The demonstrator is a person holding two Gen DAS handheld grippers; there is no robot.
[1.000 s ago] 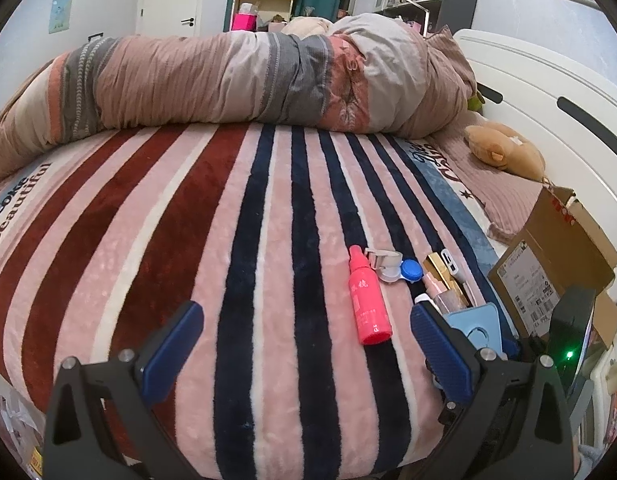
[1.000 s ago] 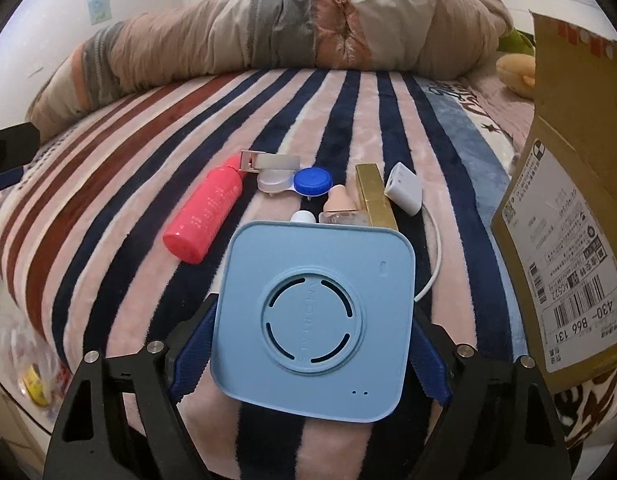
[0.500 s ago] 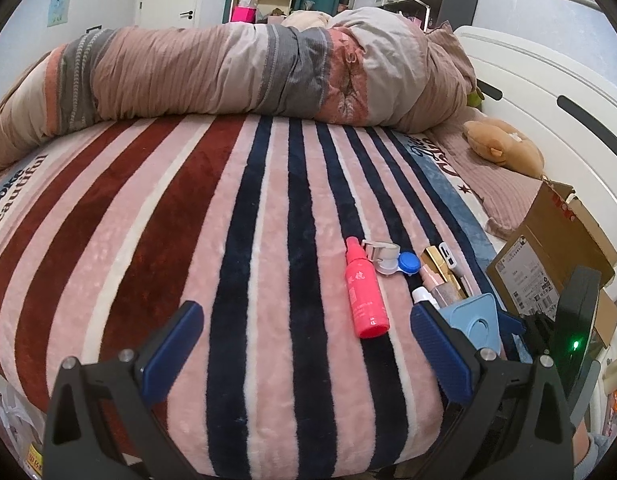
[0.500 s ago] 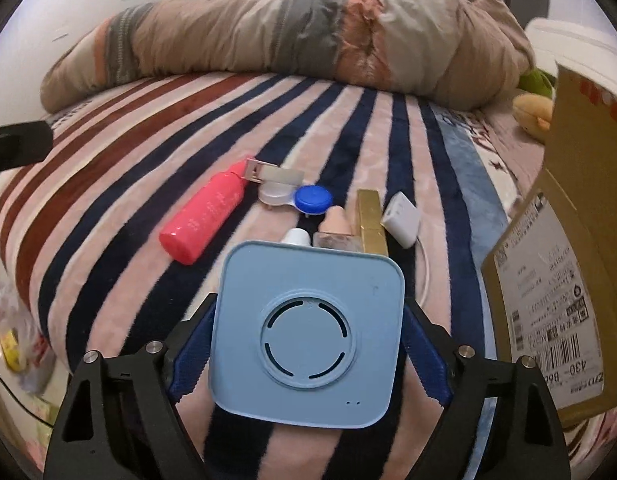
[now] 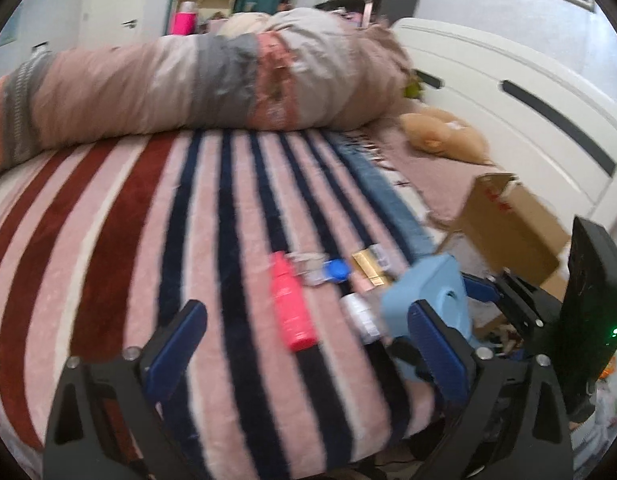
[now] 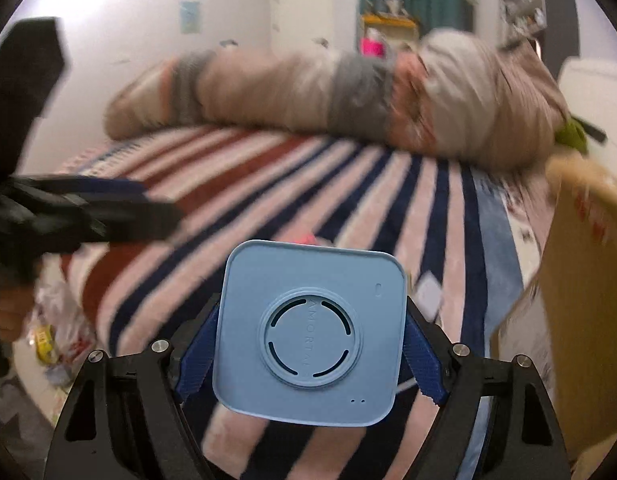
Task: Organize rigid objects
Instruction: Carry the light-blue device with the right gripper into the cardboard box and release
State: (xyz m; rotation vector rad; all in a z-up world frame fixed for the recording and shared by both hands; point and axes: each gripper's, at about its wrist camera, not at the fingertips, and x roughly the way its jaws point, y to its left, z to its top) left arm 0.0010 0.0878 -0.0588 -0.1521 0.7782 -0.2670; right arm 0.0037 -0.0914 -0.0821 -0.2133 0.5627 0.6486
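My right gripper point(image 6: 308, 344) is shut on a light blue square device point(image 6: 308, 332) and holds it raised above the striped blanket point(image 6: 348, 184); the device also shows in the left wrist view point(image 5: 424, 296). My left gripper point(image 5: 308, 340) is open and empty, low over the blanket's near edge. Ahead of it lie a pink bottle point(image 5: 290, 308), a blue-capped lens case point(image 5: 328, 272), a gold box point(image 5: 368, 266) and a white tube point(image 5: 360, 314). A white charger point(image 6: 428, 292) lies just right of the held device.
An open cardboard box point(image 5: 508, 224) stands at the right of the bed, also in the right wrist view point(image 6: 580, 300). A rolled duvet point(image 5: 188, 84) lies across the far side. A tan plush toy point(image 5: 440, 136) sits near the white headboard point(image 5: 508, 76).
My right gripper has lifted the blue device up and back from the blanket; the small items dropped out of its view. My left gripper moved back and turned slightly right. Both views are motion-blurred.
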